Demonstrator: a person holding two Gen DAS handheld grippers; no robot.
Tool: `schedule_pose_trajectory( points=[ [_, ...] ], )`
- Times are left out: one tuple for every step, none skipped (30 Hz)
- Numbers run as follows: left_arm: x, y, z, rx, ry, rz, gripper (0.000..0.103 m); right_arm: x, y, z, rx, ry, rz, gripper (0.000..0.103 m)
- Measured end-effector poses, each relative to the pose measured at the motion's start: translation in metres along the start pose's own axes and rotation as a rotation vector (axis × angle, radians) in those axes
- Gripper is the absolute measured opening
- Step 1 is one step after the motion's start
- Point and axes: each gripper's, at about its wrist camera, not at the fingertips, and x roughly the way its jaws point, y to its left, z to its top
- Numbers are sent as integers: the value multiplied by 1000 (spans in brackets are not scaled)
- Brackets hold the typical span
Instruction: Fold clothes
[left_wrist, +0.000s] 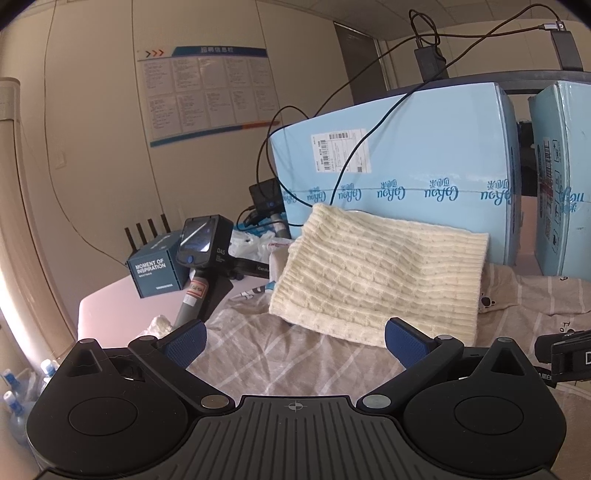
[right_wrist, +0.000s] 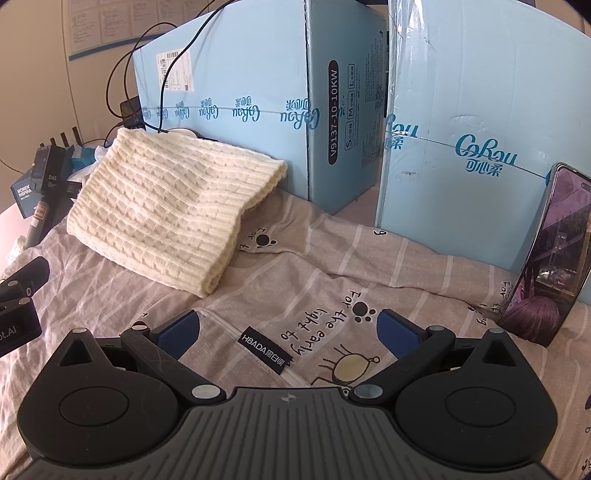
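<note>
A folded cream knit sweater (left_wrist: 373, 273) lies on a beige striped sheet (left_wrist: 295, 354), its far edge leaning against a light blue box. It also shows in the right wrist view (right_wrist: 170, 206), to the upper left. My left gripper (left_wrist: 295, 341) is open and empty, just in front of the sweater's near edge. My right gripper (right_wrist: 288, 338) is open and empty, hovering over the printed sheet (right_wrist: 332, 266) to the right of the sweater. The left gripper's body shows at the left edge of the right wrist view (right_wrist: 18, 302).
Two large light blue cardboard boxes (right_wrist: 236, 92) (right_wrist: 480, 122) stand behind the sheet. A phone (right_wrist: 546, 254) leans on the right box. Left of the sweater are a small dark blue box (left_wrist: 155, 267), a handheld device (left_wrist: 199, 251) and black cables (left_wrist: 266, 147).
</note>
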Motion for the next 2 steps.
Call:
schedule_pose_trajectory(
  points=[
    [0,0,0,0,0,-2,103,0,0,0,0,0,0,103],
    [0,0,0,0,0,-4,103,0,0,0,0,1,-1,103]
  ],
)
